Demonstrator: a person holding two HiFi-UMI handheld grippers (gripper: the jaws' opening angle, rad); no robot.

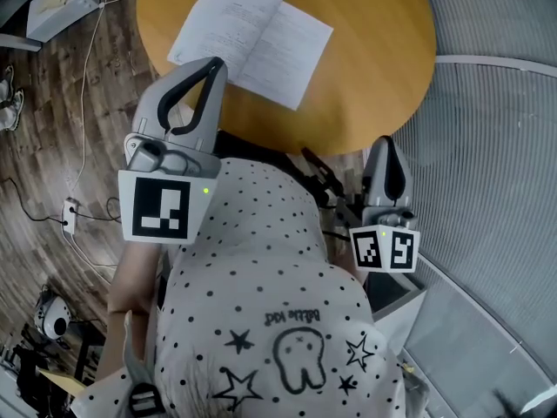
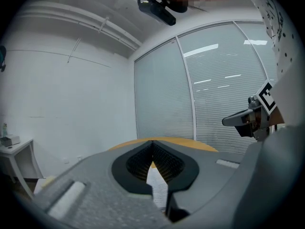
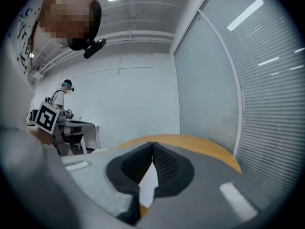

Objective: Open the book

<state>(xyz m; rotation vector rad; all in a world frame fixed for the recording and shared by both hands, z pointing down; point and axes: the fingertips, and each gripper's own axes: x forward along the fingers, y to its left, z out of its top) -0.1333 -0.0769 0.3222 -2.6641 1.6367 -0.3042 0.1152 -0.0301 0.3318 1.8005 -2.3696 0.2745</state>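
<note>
The book (image 1: 251, 37) lies open, white pages up, on the round wooden table (image 1: 374, 59), towards its far left part. My left gripper (image 1: 215, 64) hangs over the table's near edge, just short of the book, with its jaws shut and nothing between them. My right gripper (image 1: 384, 142) is held lower right, off the table's near rim, also shut and empty. In the left gripper view the closed tips (image 2: 152, 142) meet above a strip of the book's page (image 2: 157, 185). In the right gripper view the tips (image 3: 152, 144) touch, with the page (image 3: 148, 185) showing below them.
A glass wall with blinds (image 1: 496, 146) curves round the table's right side. On the wooden floor at left lie a power strip (image 1: 68, 214) with cables and a white box (image 1: 61, 3). Another person (image 3: 64, 97) stands by a desk in the background.
</note>
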